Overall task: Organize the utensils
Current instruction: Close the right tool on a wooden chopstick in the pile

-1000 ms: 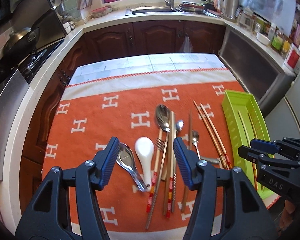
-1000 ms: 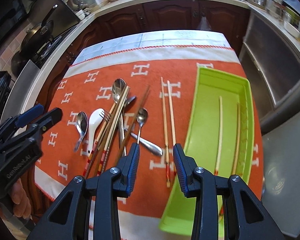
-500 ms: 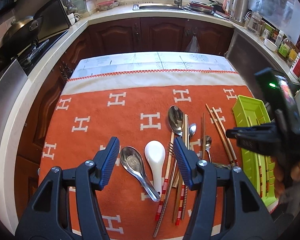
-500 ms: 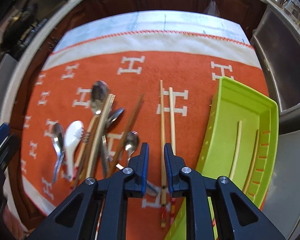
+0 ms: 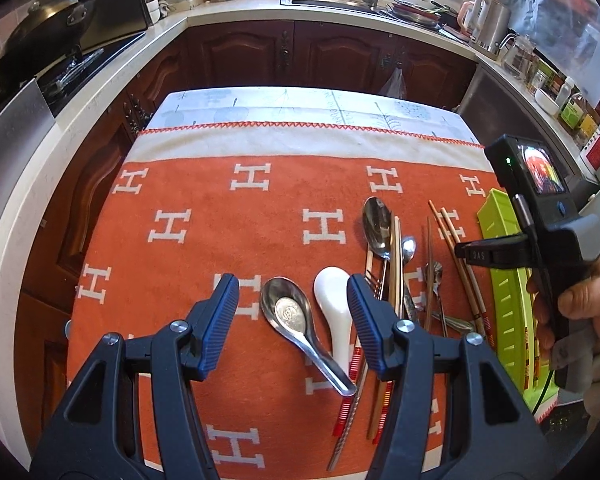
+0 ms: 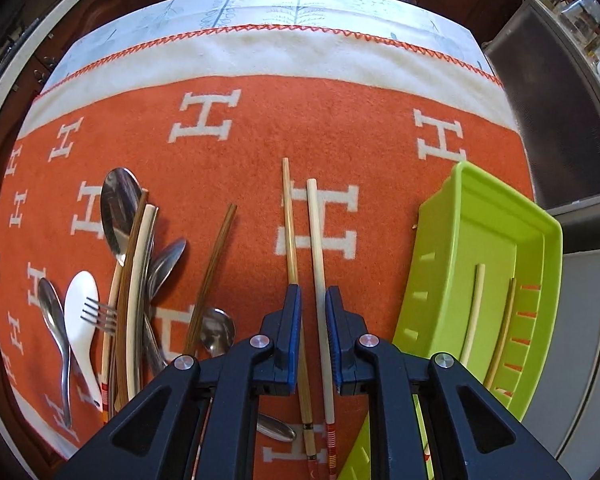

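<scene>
Risk: right hand-held gripper (image 6: 313,300), jaws just narrowing around one pale chopstick (image 6: 318,264) without pinching, may nudge its neighbour (image 6: 290,240); left hand-held gripper (image 5: 292,300) gapes empty.

Lying on the orange cloth (image 6: 300,120): about six chopsticks (image 6: 316,240), four metal spoons (image 6: 118,208), one white spoon (image 6: 80,300), one fork (image 6: 100,314); resting in the one green tray (image 6: 452,220): two further chopsticks.
</scene>
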`<act>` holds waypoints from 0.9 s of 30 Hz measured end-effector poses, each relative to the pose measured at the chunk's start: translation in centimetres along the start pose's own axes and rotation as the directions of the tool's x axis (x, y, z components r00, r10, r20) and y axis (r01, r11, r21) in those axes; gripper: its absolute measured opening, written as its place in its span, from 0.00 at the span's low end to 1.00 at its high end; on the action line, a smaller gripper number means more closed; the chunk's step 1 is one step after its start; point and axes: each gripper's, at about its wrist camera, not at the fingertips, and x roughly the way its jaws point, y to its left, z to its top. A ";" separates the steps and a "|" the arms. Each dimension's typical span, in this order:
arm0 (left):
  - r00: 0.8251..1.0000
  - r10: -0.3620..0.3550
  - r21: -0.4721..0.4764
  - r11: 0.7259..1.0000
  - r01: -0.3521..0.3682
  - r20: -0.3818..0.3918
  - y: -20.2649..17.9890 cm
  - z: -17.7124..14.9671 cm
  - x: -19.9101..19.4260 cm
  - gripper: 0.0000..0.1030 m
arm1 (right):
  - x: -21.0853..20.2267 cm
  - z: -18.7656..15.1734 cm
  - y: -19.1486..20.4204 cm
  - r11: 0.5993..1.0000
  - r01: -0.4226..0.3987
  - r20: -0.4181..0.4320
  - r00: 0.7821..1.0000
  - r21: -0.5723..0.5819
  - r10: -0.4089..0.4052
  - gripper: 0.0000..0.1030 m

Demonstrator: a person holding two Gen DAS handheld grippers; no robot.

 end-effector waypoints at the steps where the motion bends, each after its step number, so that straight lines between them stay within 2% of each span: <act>1: 1.000 -0.002 0.002 1.000 0.002 0.000 0.1 -0.1 0.0 0.52 | 0.0 0.2 0.1 1.000 0.004 -0.006 1.000 0.003 -0.004 0.12; 8: 1.000 -0.022 0.013 1.000 0.022 -0.002 0.3 -0.1 0.2 0.51 | 0.6 0.0 0.3 0.998 0.065 -0.048 0.997 -0.008 -0.065 0.12; 14: 0.999 -0.049 0.042 0.998 0.050 -0.020 -0.6 -0.3 1.0 0.52 | 1.0 -0.1 0.1 0.999 0.054 -0.050 0.997 0.002 -0.054 0.12; 20: 0.998 -0.061 0.083 0.995 0.063 -0.026 -1.7 -0.5 1.2 0.52 | 0.9 0.2 -0.6 0.999 0.013 -0.038 0.999 0.032 -0.012 0.07; 27: 0.997 -0.071 0.122 0.990 0.072 -0.018 -3.2 -0.2 0.5 0.52 | -1.2 -2.3 -1.2 0.992 -0.072 0.044 0.997 0.106 0.068 0.05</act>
